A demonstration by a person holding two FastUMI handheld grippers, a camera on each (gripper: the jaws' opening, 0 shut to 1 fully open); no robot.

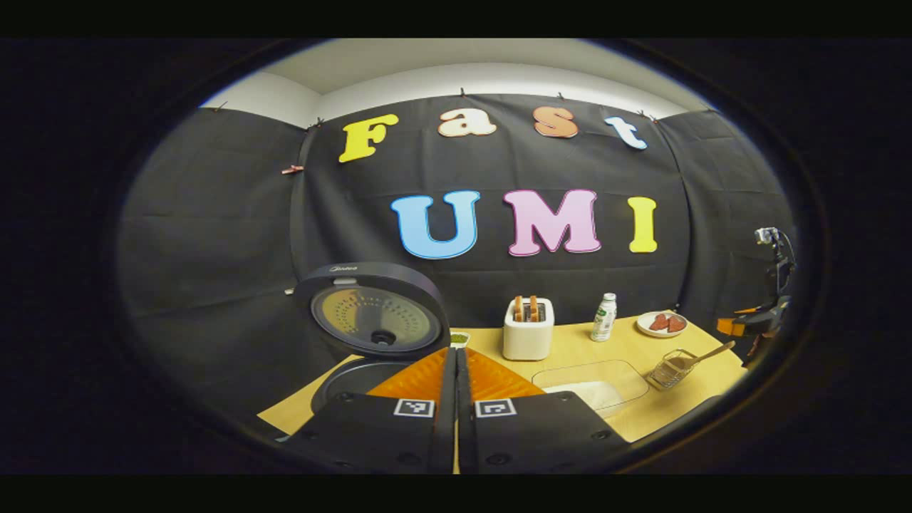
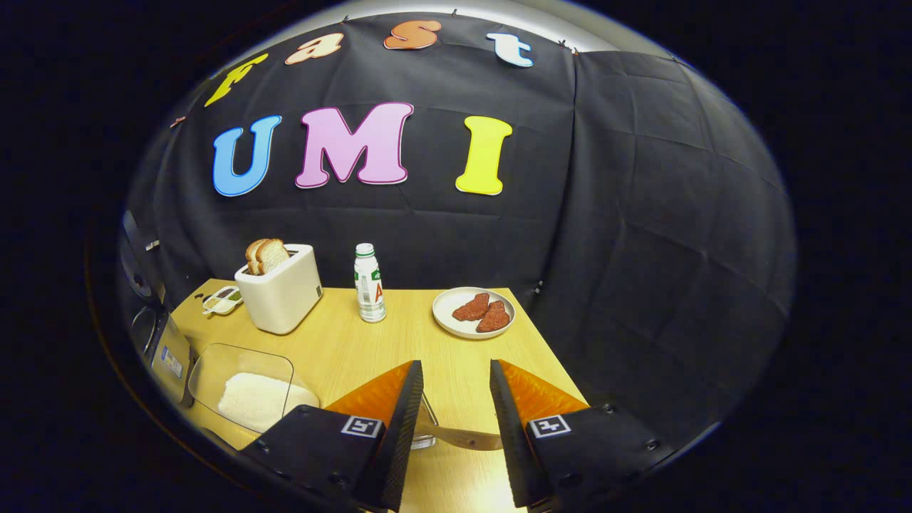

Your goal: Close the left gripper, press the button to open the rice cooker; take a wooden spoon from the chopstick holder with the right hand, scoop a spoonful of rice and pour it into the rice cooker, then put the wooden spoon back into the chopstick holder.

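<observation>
The rice cooker [image 1: 356, 385] stands at the table's left with its round lid [image 1: 372, 311] raised upright. My left gripper [image 1: 456, 353] is shut with nothing in it, just right of the open pot. The wire chopstick holder [image 1: 670, 369] sits at the right with the wooden spoon [image 1: 712, 351] sticking out of it. A glass container of white rice [image 2: 251, 399] lies between cooker and holder. My right gripper [image 2: 456, 365] is open above the holder, and the wooden spoon's handle [image 2: 459, 438] runs across the gap between its fingers, not clamped. That gripper [image 1: 755, 324] also appears at the far right of the left gripper view.
A white toaster [image 2: 279, 288] with bread slices, a small bottle [image 2: 369, 283] and a plate [image 2: 456, 317] with two reddish pieces stand along the back of the wooden table. A small dish [image 2: 222, 299] sits left of the toaster. The table's right edge runs close beside the holder.
</observation>
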